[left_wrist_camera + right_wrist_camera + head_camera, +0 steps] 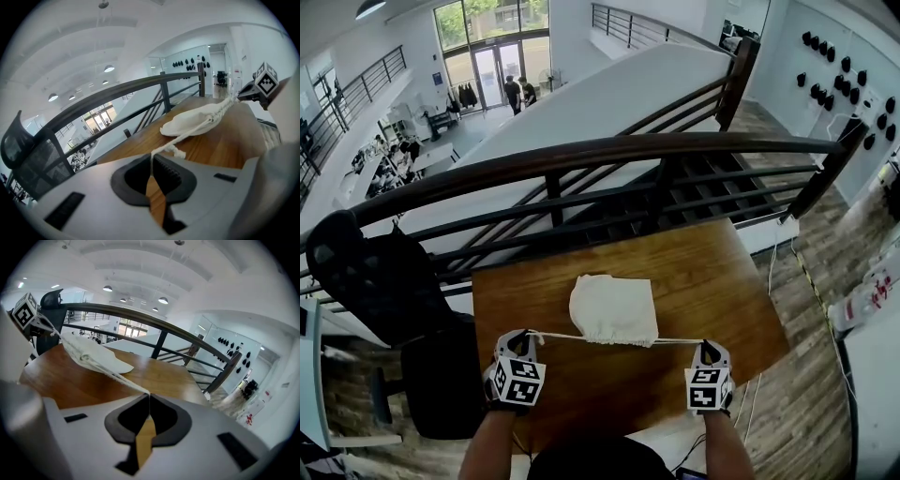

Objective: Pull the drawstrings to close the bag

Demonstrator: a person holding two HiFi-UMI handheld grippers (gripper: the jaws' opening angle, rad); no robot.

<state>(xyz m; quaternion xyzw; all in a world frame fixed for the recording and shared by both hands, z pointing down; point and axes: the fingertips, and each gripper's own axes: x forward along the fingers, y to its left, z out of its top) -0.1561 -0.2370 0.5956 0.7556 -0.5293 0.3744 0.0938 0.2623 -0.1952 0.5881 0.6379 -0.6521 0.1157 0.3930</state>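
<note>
The left gripper [523,339] and right gripper [706,345] each pinched one end of the cord [581,337]. The bag [614,307] lay midway between them, with the cord stretched sideways.

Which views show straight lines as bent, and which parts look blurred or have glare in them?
Head view: the dark metal railing bows, yet the white cloth drawstring bag looks sharp. Left tool view: black round border, the left tool near the lens is soft. Right tool view: same border, pale glare on the brown wooden table.

Left tongs [151,157] tight on drawstring [180,137]
</note>
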